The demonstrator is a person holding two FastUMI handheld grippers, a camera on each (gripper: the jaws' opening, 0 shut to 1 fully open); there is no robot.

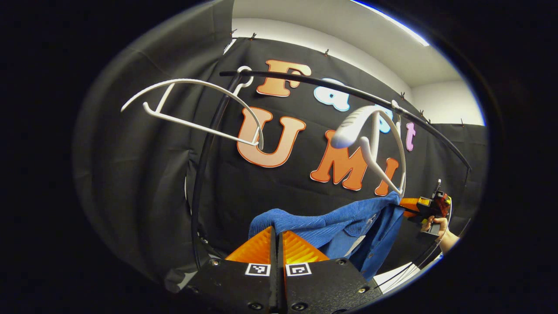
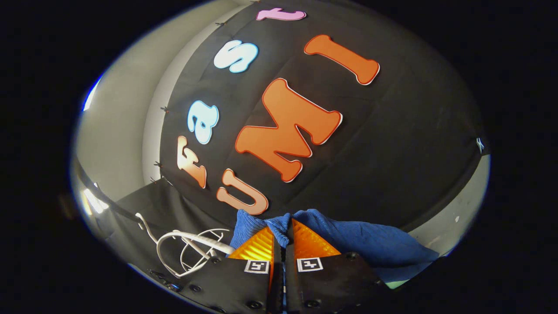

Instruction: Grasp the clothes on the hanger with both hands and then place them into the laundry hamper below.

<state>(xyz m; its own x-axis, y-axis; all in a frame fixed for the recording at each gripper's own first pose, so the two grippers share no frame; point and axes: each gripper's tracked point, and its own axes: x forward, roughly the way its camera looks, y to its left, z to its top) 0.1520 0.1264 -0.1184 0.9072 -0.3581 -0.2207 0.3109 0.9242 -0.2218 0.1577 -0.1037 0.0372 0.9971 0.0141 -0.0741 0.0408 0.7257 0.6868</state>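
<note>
- Left tool (image 1: 277, 235): its fingers are pressed together at the bottom of the left gripper view, with a fold of the blue shirt (image 1: 348, 224) clamped between them.
- The shirt spreads from that tool across to the right tool (image 1: 407, 205), seen farther off in the same view, where the cloth's far end meets its fingers; a hand (image 1: 438, 226) holds that tool.
- The shirt hangs in the air between the two tools, below the rail (image 1: 348, 91) and free of both hangers.
- Two white hangers hang bare on the dark curved rail: one hanger (image 1: 196, 109) near the rail's left end, a second hanger (image 1: 375, 139) farther right, just above the shirt.
- Right tool (image 2: 282, 237) in the right gripper view: fingers closed together, a ridge of the shirt (image 2: 375, 244) pinched between them; the cloth bunches around the tips and trails off to the right.
- In that view the white hangers (image 2: 192, 250) show low at the left, beside the tool's body.
- The hamper cannot be made out.
</note>
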